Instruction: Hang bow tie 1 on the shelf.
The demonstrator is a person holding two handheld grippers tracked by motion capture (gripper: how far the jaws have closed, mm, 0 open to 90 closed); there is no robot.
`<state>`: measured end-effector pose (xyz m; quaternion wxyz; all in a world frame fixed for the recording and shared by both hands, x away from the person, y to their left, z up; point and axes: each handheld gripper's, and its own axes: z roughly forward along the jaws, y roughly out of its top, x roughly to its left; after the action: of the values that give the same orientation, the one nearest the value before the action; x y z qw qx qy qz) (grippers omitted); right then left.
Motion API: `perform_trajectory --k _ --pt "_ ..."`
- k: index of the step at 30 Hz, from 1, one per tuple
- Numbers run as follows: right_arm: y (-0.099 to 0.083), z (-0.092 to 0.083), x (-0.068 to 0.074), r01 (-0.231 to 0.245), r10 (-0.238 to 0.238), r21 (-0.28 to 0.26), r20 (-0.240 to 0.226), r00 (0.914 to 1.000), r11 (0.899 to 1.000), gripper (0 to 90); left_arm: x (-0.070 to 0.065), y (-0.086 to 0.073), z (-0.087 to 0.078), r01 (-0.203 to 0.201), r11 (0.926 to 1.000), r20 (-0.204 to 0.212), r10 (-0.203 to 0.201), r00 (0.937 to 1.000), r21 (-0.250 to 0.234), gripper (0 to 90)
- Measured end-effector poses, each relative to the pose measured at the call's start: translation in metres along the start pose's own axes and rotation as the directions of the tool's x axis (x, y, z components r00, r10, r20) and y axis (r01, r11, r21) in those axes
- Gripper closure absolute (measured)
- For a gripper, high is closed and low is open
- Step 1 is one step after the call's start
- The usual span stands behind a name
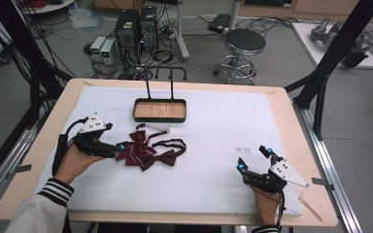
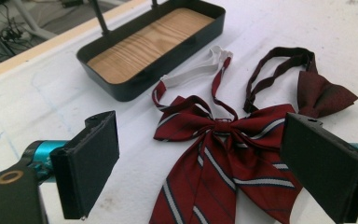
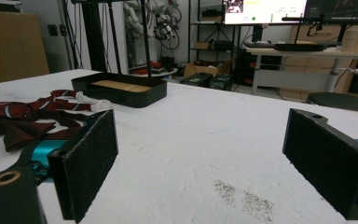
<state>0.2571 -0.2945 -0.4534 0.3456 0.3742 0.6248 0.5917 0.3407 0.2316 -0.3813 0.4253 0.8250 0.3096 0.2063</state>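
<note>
Between my left claw's [image 2: 200,172] wide-spread jaws lies the striped bow tie [image 2: 219,158], its red tails running toward the camera and its knot just ahead of the pads; neither pad touches the cloth as far as I can tell. From the high view the left claw [image 1: 119,148] sits at the tie's near-left edge, my hand behind it on the white table [image 1: 213,145] cover. Just past the striped tie, to the right of that claw's line, lies a plain dark red bow tie [image 2: 324,93] with its dark strap looped away from me, and the striped one's white elastic band [image 2: 196,70] trails off ahead toward the black tray [image 2: 121,84]. That tray, wood-floored, stands farther on, apart from both ties. My right claw [image 1: 255,158] rests well off to the other side, jaws also spread wide with only bare table between them; from its own camera the ties [image 3: 23,116] lie far to its left and the tray [image 3: 119,91] beyond.
</note>
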Motion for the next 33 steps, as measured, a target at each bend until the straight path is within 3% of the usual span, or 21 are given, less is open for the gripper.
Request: perform_trajectory --k 2,6,9,12,17,27,31,33 --pt "0.000 0.000 0.000 0.000 0.000 0.000 0.000 1.0000 1.000 9.6 -0.001 0.004 0.003 -0.015 0.9996 -0.010 0.015 0.9998 0.023 15.2" --pt "0.000 0.000 0.000 0.001 -0.001 0.001 0.001 1.0000 1.000 9.6 0.000 0.011 0.010 -0.008 0.9981 -0.013 0.008 0.9999 0.062 15.2" --pt "0.000 0.000 0.000 -0.001 0.001 0.000 0.000 1.0000 1.000 9.6 0.002 0.017 0.014 -0.001 0.9950 0.006 0.000 1.0000 0.100 15.2" --pt "0.000 0.000 0.000 0.000 0.000 -0.001 0.000 1.0000 1.000 9.6 0.002 0.022 0.020 -0.008 0.9896 0.040 0.002 0.9992 0.143 15.2" --pt "0.000 0.000 0.000 0.000 0.000 -0.001 0.001 1.0000 1.000 9.6 0.000 0.028 0.033 -0.036 0.9739 0.076 0.019 0.9969 0.224 15.2" --pt "0.000 0.000 0.000 0.002 -0.002 -0.002 0.002 1.0000 1.000 9.6 -0.004 0.034 0.049 -0.057 0.9613 0.072 0.039 0.9966 0.270 18.5" --pt "0.000 0.000 0.000 0.001 -0.001 -0.003 0.002 1.0000 1.000 9.6 -0.003 0.035 0.055 -0.037 0.9584 0.078 0.015 0.9968 0.283 19.3" --pt "0.000 0.000 0.000 -0.003 0.003 0.001 0.003 1.0000 1.000 9.6 -0.003 0.034 0.058 -0.040 0.9510 0.079 0.017 0.9968 0.307 19.3"
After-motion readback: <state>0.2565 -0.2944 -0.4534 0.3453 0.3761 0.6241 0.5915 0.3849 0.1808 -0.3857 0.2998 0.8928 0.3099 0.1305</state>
